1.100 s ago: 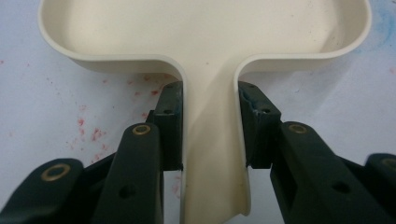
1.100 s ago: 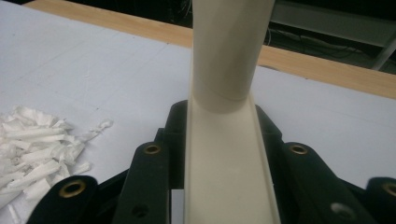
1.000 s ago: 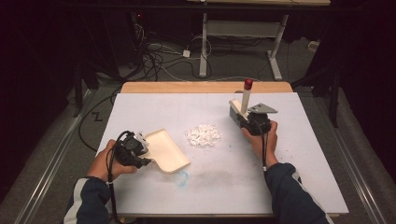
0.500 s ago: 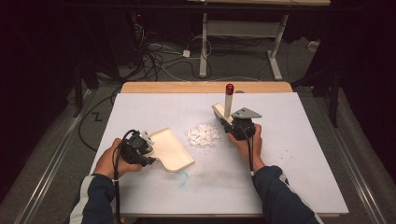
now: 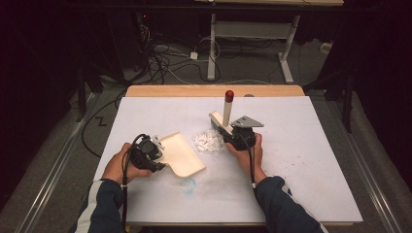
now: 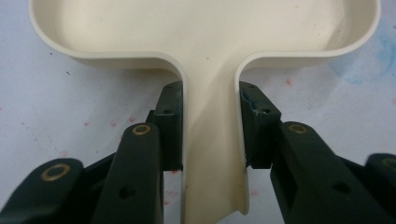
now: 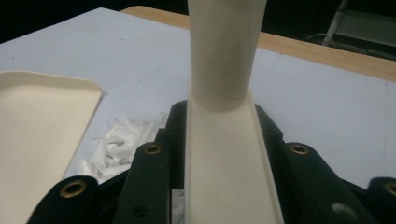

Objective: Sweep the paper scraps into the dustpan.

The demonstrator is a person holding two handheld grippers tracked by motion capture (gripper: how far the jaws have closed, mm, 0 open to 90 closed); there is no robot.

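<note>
The dustpan (image 5: 182, 154) lies flat on the table (image 5: 301, 160), nothing in it. The left gripper (image 6: 210, 126) pinches its handle. Just beside its open edge sits a pile of paper scraps (image 5: 208, 141). Past the scraps, the right gripper (image 7: 219, 140) clamps a brush (image 5: 226, 109).

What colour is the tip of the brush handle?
Red; the handle tip shows best in the high view.

The high view looks forward and down over the whole table (image 5: 301, 160). Each gripper view sits very close, low over its jaws; the right one probably shares the dustpan (image 7: 37, 126) at left.
</note>
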